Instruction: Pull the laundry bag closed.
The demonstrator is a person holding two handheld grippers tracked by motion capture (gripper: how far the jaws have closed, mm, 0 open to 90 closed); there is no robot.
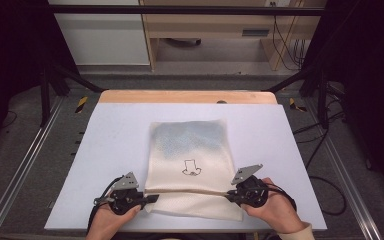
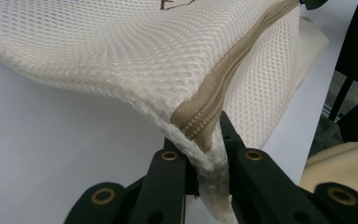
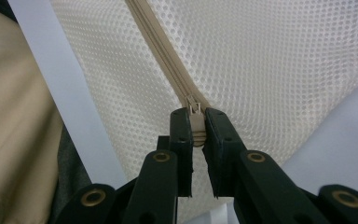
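A cream mesh laundry bag (image 1: 190, 160) with a small black drawing lies flat in the middle of the table (image 1: 110, 150). A tan zipper (image 1: 187, 191) runs across its near end. My left gripper (image 1: 152, 198) is shut on the bag's left corner (image 2: 200, 140), where the zipper ends. My right gripper (image 1: 230, 194) is shut on the zipper pull (image 3: 195, 122) at the bag's right edge. The zipper (image 3: 161, 51) is stretched taut between the two grippers, and the bag's near end is lifted slightly off the table.
The pale table has bare room left (image 1: 95, 165) and right (image 1: 275, 145) of the bag. Its wooden far edge (image 1: 185, 96) meets a metal frame. Cream sleeves (image 3: 14, 130) of the person sit at the near edge.
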